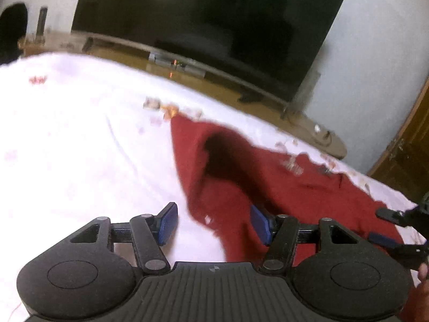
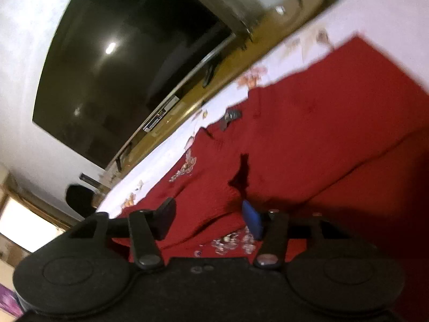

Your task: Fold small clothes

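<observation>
A red knitted garment lies rumpled on a white flowered bedsheet, one fold raised with a dark hollow under it. My left gripper is open, and the garment's near left edge lies between its blue pads without being pressed. My right gripper enters at the right edge over the same cloth, with its fingers apart. In the right wrist view the garment fills the right side, with shiny sequin trim near the gripper. My right gripper stands open low over the red cloth.
A large dark television stands on a low wooden stand beyond the bed's far edge. A wooden door is at the right. The bedsheet stretches bare to the garment's left. Part of a hand shows at the right edge.
</observation>
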The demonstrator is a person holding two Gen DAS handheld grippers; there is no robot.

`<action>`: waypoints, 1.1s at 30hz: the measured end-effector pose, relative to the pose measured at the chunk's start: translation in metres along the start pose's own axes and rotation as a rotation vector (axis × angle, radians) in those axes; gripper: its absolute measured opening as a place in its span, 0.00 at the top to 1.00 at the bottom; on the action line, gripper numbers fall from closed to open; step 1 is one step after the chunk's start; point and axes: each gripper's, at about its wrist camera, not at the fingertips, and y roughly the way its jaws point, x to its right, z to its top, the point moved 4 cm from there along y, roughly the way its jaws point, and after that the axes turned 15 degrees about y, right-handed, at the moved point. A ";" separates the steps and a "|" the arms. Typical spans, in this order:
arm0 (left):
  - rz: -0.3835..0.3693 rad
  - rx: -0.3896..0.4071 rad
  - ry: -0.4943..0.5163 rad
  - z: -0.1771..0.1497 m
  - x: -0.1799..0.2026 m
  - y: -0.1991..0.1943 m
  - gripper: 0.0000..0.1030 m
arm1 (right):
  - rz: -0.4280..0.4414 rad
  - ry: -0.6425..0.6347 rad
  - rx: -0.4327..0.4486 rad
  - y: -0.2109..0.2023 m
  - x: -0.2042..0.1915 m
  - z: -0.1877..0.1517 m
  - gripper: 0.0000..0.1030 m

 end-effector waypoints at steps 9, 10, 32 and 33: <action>-0.012 -0.017 0.041 -0.011 0.003 0.018 0.42 | -0.061 0.053 -0.015 0.034 0.007 -0.005 0.89; -0.008 -0.019 0.055 -0.011 0.004 0.018 0.42 | -0.066 0.027 -0.002 0.033 0.003 -0.004 0.90; 0.065 -0.061 0.156 -0.004 0.006 0.017 0.67 | -0.056 -0.284 0.219 -0.054 -0.028 0.039 0.90; 0.067 -0.062 0.156 -0.004 0.007 0.017 0.67 | -0.051 -0.284 0.227 -0.056 -0.029 0.039 0.90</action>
